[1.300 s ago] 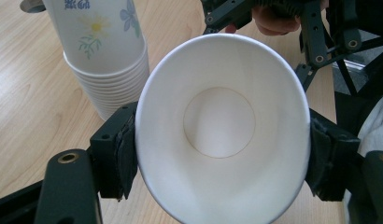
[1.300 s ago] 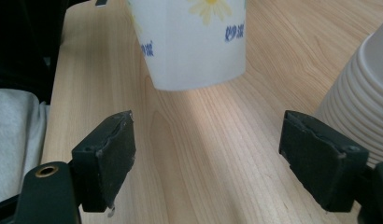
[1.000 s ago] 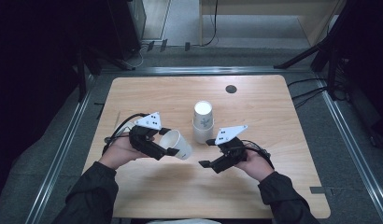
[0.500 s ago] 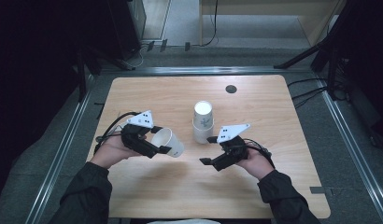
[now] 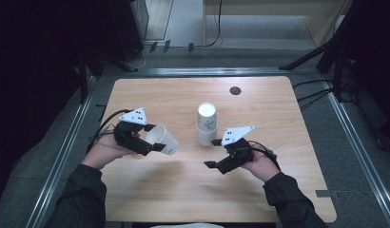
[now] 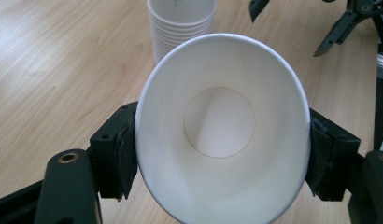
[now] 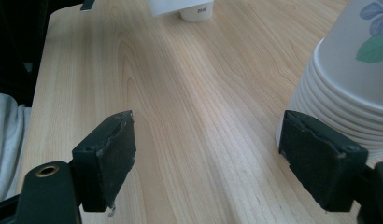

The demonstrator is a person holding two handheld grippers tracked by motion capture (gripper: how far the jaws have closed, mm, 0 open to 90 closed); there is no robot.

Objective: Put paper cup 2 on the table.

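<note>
A single white paper cup [image 5: 162, 139] sits clamped across its rim between the pads of the left gripper [image 5: 154, 145], squeezed slightly oval and held off the light wooden table [image 5: 278, 109]. The cup lies on its side, its long axis running level and roughly in line with the gripper, its open mouth facing back toward the hand and its base aimed toward the middle of the table. In the left gripper view the cup's mouth [image 6: 222, 128] gapes at the lens. Beyond its base, near but apart, stands the upside-down stack of white paper cups with a flower print [image 5: 206, 124], upright near the table's centre.

The right gripper [image 5: 214, 153] hangs just beside the stack's base on the person's right, its jaws wide apart with nothing between them; in the right gripper view the stack's ribbed rims [image 7: 339, 107] rise right behind one pad. That makes the right hand the nearer one to the stack. Between the held cup and the stack lies bare wood; a small dark round hole [image 5: 235, 90] sits well apart near the far edge.
</note>
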